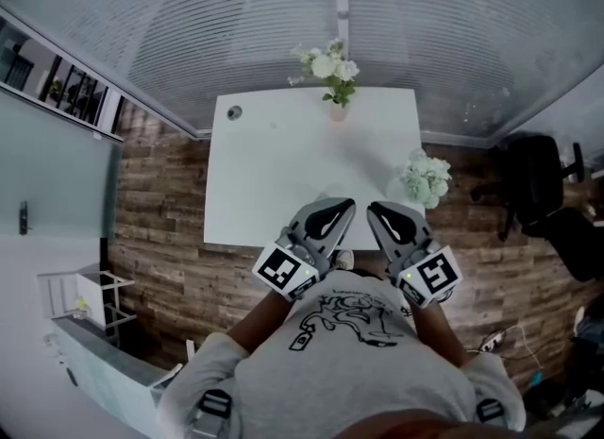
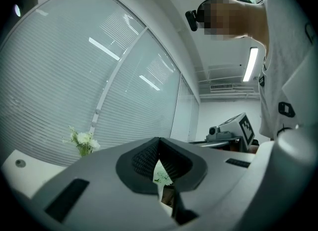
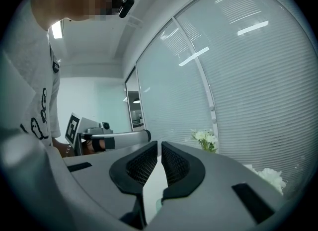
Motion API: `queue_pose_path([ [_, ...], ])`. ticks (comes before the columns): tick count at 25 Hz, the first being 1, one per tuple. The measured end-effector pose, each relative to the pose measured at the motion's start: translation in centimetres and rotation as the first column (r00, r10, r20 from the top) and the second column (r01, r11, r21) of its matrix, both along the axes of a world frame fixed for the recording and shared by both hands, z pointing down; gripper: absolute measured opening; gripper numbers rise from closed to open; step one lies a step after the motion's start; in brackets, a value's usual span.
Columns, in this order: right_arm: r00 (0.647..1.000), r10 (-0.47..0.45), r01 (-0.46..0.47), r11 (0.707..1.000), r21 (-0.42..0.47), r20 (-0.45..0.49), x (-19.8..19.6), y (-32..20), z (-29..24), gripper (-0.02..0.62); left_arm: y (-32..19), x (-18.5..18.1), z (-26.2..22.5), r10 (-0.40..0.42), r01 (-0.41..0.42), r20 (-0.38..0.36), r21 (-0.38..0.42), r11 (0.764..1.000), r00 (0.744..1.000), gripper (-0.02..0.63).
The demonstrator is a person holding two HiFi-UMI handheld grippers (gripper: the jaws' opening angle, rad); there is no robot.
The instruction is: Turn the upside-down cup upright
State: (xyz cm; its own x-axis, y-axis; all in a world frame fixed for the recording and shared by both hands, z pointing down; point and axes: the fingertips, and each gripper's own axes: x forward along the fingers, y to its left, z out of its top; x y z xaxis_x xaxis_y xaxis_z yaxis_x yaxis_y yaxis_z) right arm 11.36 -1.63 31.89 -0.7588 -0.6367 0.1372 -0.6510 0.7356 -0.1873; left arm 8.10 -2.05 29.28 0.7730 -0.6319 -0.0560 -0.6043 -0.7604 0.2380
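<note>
While both hang at the near edge of the white table [image 1: 274, 173], the left gripper [image 1: 345, 207] and right gripper [image 1: 375, 211] are closed on nothing, side by side. Flowers [image 1: 330, 67] stand far ahead of them; a cup cannot be made out.

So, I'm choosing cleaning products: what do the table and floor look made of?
Table: smooth matte white top, probably laminate or painted board; even colour, no grain. Floor: brown planks with staggered seams; real wood or wood-look vinyl, can't tell.
</note>
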Motion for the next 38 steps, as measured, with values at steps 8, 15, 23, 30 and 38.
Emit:
queue_pose_path([
  [8, 1.0, -0.002, 0.002, 1.0, 0.019, 0.025, -0.8, -0.5, -0.5, 0.048, -0.2, -0.8, 0.3, -0.012, 0.012, 0.015, -0.001, 1.0, 1.0, 0.003],
  [15, 1.0, 0.004, -0.004, 0.999, 0.04, 0.009, -1.8, -0.9, -0.1, 0.048, -0.3, -1.9, 0.6, 0.0, -0.001, 0.042, 0.022, 1.0, 0.999, 0.003],
  [23, 1.0, 0.015, -0.016, 0.998, 0.06, 0.003, -3.5, -1.4, 0.3, 0.048, -0.2, -3.6, 1.6, 0.023, -0.022, 0.056, -0.009, 1.0, 0.998, 0.003],
  [30, 0.999, 0.028, -0.027, 0.999, 0.037, -0.033, -4.4, -1.9, 1.5, 0.048, -0.8, -5.0, 2.6, 0.038, -0.037, 0.074, -0.009, 0.999, 0.997, 0.003],
  [38, 0.996, 0.03, -0.028, 0.999, 0.024, -0.08, -5.2, -2.0, 3.3, 0.048, -1.3, -5.6, 4.1, 0.057, -0.055, 0.089, -0.024, 0.998, 0.994, 0.003],
])
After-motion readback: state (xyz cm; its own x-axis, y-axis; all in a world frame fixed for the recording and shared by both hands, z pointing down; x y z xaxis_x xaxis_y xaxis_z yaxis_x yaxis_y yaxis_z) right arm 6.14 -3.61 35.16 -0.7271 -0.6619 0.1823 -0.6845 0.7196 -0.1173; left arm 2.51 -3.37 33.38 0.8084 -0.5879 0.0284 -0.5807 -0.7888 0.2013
